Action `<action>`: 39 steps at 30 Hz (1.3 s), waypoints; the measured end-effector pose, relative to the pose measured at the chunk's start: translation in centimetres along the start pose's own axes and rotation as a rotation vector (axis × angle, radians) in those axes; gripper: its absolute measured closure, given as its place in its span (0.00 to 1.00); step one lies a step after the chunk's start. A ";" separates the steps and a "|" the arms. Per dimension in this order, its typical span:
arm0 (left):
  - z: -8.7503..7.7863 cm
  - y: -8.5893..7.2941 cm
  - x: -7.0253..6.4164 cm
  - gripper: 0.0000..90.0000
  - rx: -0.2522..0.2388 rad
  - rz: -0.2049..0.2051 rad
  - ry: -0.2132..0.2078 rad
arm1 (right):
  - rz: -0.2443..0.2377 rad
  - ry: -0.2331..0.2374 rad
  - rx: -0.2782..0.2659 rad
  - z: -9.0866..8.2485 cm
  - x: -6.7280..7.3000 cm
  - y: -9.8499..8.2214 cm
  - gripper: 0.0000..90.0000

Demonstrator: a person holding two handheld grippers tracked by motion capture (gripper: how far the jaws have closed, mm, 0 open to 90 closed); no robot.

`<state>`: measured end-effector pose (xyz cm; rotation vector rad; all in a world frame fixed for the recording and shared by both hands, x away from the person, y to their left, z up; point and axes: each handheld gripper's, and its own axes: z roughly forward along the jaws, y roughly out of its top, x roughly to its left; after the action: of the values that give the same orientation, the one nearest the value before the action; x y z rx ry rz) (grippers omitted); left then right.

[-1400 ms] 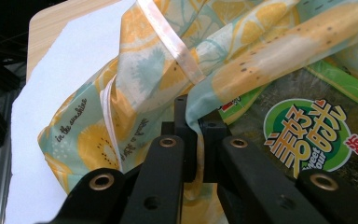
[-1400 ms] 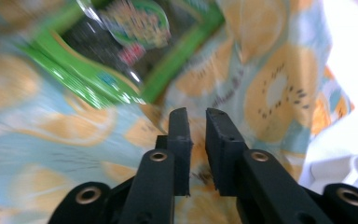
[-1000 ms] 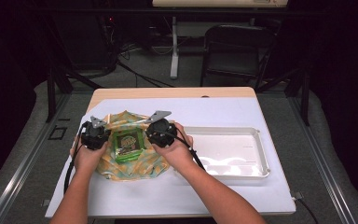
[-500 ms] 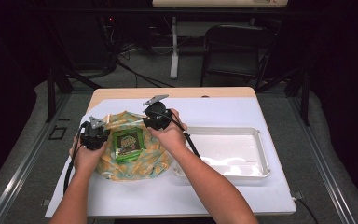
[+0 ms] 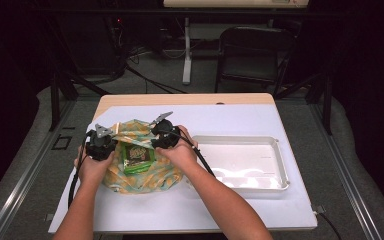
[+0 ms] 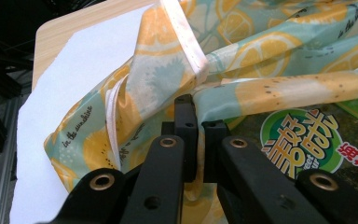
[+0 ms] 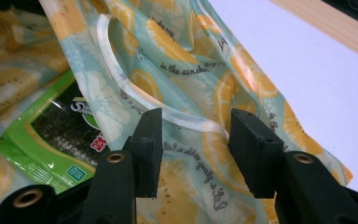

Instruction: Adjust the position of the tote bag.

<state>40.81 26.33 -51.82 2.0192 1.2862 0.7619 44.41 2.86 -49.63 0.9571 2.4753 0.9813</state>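
A lemon-print fabric bag point(image 5: 140, 175) lies open on the white mat, and a green seaweed packet point(image 5: 137, 156) rests in its mouth. My left gripper point(image 5: 101, 145) sits at the bag's left rim. In the left gripper view the left gripper point(image 6: 196, 107) is shut, pinching the bag point(image 6: 158, 79) beside the packet point(image 6: 303, 140). My right gripper point(image 5: 162, 137) is at the bag's far right rim. Its jaws have just been opening. The right gripper point(image 7: 196, 135) now stands open, with the bag's white-trimmed edge point(image 7: 121, 88) running loose between the jaws, and the packet point(image 7: 51, 126) lies to their left.
An empty white tray point(image 5: 280, 165) sits on the mat just right of the bag, close to my right forearm. The white mat point(image 5: 260, 120) covers most of the wooden table point(image 5: 190, 99). A dark chair point(image 5: 250, 55) stands beyond the far edge.
My right hand has shifted from the bag's right side toward its far rim, rising and then sinking back down. The left hand and the packet have stayed put.
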 end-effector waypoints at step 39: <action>-6.6 0.6 1.9 0.66 -0.020 -0.021 -0.142 | -0.039 0.004 0.069 4.1 -1.2 -1.5 0.56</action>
<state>36.96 29.13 -46.90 2.0028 1.2120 0.6074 46.62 3.21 -53.55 0.9243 2.5360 0.8918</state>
